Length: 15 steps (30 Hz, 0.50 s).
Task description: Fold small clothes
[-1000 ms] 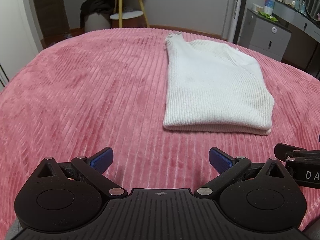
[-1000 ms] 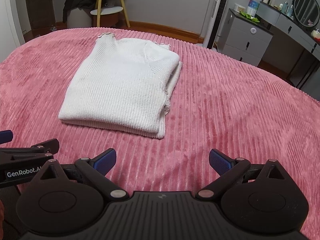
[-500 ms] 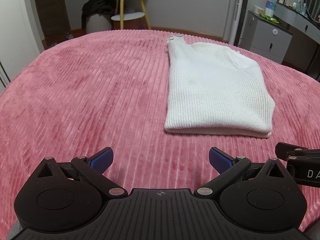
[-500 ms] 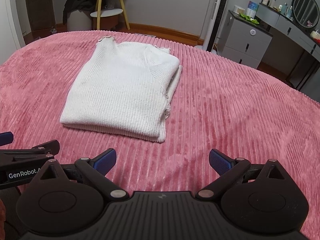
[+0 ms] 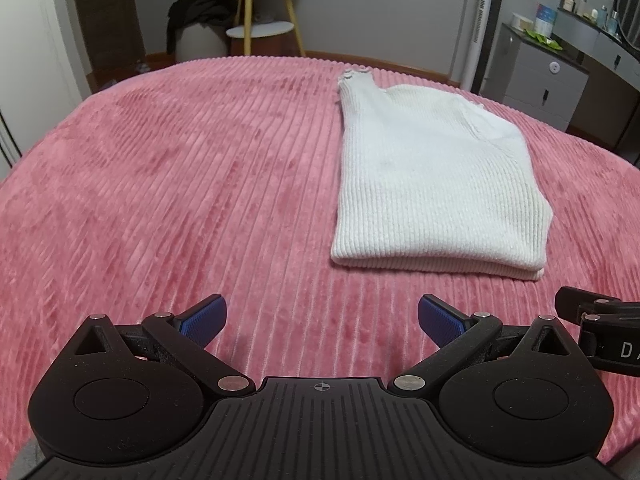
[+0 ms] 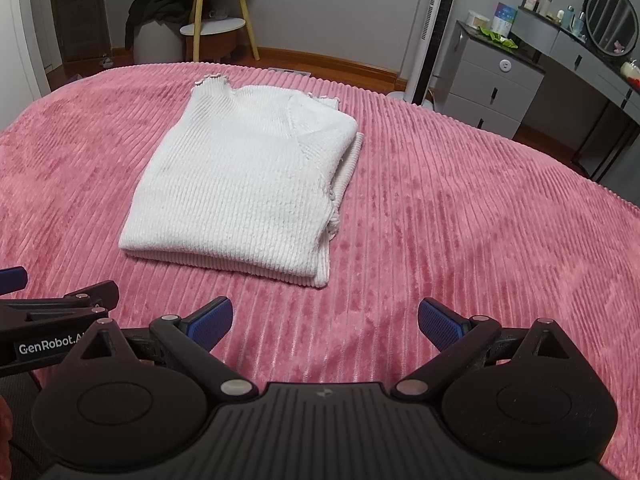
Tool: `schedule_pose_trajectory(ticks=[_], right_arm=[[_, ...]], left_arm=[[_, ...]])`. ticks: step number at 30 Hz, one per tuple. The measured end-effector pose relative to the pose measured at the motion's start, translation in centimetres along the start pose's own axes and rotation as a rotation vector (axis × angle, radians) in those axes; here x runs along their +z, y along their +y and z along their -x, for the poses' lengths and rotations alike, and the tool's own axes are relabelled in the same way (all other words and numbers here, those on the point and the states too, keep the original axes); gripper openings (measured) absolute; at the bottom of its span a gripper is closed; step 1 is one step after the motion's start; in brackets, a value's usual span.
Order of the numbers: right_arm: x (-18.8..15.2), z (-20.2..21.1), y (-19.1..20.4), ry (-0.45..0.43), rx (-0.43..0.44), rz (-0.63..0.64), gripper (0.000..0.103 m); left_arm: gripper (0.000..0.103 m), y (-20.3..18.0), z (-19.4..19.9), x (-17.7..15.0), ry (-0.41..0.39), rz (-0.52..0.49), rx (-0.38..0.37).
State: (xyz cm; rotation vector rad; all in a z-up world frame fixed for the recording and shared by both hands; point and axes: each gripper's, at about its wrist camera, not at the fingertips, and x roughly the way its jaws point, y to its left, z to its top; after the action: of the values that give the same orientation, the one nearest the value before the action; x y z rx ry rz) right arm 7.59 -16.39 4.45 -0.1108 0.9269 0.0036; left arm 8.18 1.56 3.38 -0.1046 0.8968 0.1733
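Observation:
A white ribbed knit sweater lies folded into a rectangle on the pink corduroy bedspread. It also shows in the right wrist view, with its folded edge toward me. My left gripper is open and empty, hovering over the bedspread short of the sweater's near left corner. My right gripper is open and empty, just short of the sweater's near right corner. Each gripper's side shows at the edge of the other's view.
Beyond the bed stand a yellow-legged stand with a round white shelf, a dark garment over a round stool, a white tower fan, and a grey dresser with bottles and a mirror.
Both grippers have drawn back and risen slightly; the sweater sits a little farther off in both views. The sweater has not moved and both jaws stay open.

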Motion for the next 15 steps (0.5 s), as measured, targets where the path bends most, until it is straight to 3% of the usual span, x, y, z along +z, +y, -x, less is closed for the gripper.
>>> schedule_pose_trajectory(ticks=[9, 15], right_arm=[[0.05, 0.05, 0.09, 0.000, -0.001, 0.006, 0.099], [0.02, 0.08, -0.03, 0.000, -0.005, 0.001, 0.099]], left_arm=[[0.103, 0.22, 0.39, -0.26, -0.027, 0.023, -0.053], [0.103, -0.16, 0.45, -0.20, -0.038, -0.007, -0.005]])
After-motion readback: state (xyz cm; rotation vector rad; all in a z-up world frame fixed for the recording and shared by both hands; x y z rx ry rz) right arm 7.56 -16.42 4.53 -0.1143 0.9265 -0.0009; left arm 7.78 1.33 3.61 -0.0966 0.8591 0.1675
